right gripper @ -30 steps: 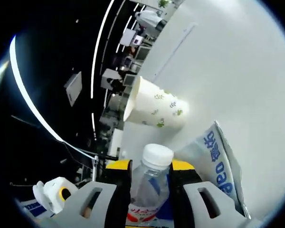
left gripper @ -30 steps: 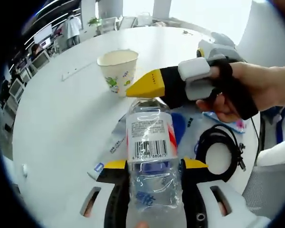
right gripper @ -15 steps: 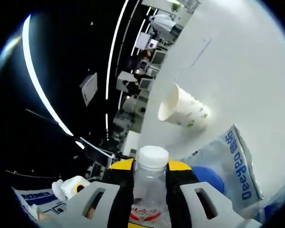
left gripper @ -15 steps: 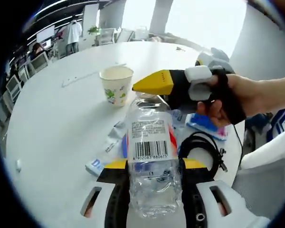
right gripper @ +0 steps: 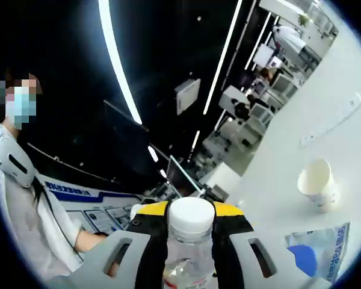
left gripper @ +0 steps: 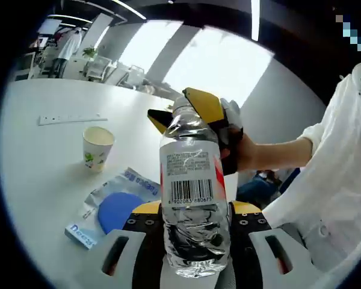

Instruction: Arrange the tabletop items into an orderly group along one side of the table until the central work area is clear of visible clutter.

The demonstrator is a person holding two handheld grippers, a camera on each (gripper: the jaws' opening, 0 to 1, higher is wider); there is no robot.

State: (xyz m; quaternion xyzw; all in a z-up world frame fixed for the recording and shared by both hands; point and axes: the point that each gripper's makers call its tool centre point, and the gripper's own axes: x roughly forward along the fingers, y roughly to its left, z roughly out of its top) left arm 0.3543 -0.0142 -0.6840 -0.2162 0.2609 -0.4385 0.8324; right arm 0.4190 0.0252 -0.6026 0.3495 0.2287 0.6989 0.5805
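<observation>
Between the jaws of the left gripper, a clear water bottle is pinched at its lower body; the right gripper clamps its white-capped neck. The label shows a barcode beginning 6 902083. Since a second ago the bottle has risen off the white table, where a paper cup and a blue packet lie left. The person's hand reaches in from the right.
</observation>
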